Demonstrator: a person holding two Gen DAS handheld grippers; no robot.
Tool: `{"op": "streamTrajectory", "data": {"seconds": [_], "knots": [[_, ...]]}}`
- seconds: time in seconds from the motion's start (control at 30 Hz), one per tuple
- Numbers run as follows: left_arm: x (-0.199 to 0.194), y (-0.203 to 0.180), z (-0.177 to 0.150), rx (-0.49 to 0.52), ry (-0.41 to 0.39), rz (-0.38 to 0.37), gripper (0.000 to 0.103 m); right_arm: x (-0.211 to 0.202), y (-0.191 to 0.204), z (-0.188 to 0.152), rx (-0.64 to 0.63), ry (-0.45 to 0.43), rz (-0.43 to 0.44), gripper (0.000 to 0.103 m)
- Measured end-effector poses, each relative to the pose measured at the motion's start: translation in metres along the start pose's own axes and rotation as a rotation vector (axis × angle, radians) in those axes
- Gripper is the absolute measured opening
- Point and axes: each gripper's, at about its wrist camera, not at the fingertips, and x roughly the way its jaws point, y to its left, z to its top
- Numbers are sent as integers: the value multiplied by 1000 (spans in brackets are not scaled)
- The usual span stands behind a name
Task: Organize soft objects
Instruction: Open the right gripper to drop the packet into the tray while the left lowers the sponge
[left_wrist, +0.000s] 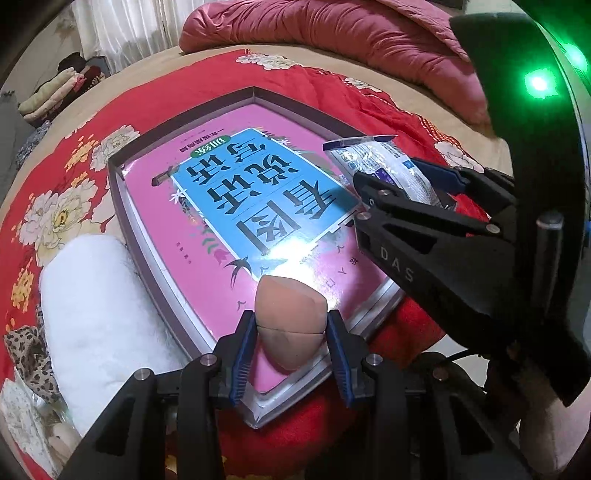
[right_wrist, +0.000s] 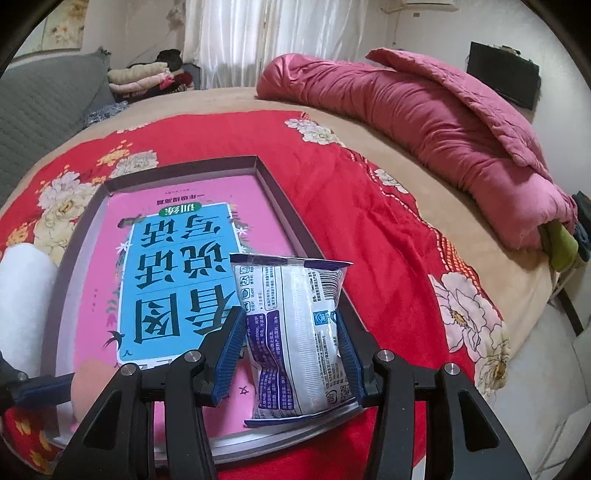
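Count on the bed (right_wrist: 369, 229):
- One shallow tray (right_wrist: 280, 195) mid-bed, on the red floral cover.
- One pink book (right_wrist: 177, 258) inside the tray.
- One beige sponge (left_wrist: 290, 325), over the tray's near edge.
- One white wipes packet (right_wrist: 299, 332), over the tray's right edge.
- One white roll (left_wrist: 92, 306) beside the tray's left edge.
- One folded pink quilt (right_wrist: 424, 122) at the bed's far edge.
- Two grippers: left gripper (left_wrist: 290, 350), right gripper (right_wrist: 291, 354).

I note the pink-and-blue paper book cover (left_wrist: 236, 206) is glossy, throwing glare. The peach teardrop foam sponge (left_wrist: 290, 325) looks matt and smooth; the white-and-blue plastic-film packet (right_wrist: 299, 332) is shiny and crinkled. The red floral cloth bedspread (right_wrist: 376, 236) appears soft and matt.
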Motion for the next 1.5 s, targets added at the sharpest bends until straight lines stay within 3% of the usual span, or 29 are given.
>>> {"op": "streamTrajectory", "data": {"seconds": [0.3, 0.53, 0.83, 1.4, 1.5], "knots": [[0, 1, 1, -12, 8, -6, 38, -1, -3, -1, 21, -4, 22, 53], [0, 2, 2, -17, 16, -9, 38, -5, -12, -3, 69, -21, 21, 69], [-1, 3, 1, -23, 22, -11, 38, -24, -29, -5, 146, -102, -15, 70], [-8, 4, -2, -36, -8, -22, 44, -24, -40, -8, 197, -105, -25, 70], [-13, 5, -4, -46, -25, -40, 50, -25, -40, -8, 198, -108, -26, 70]]}}
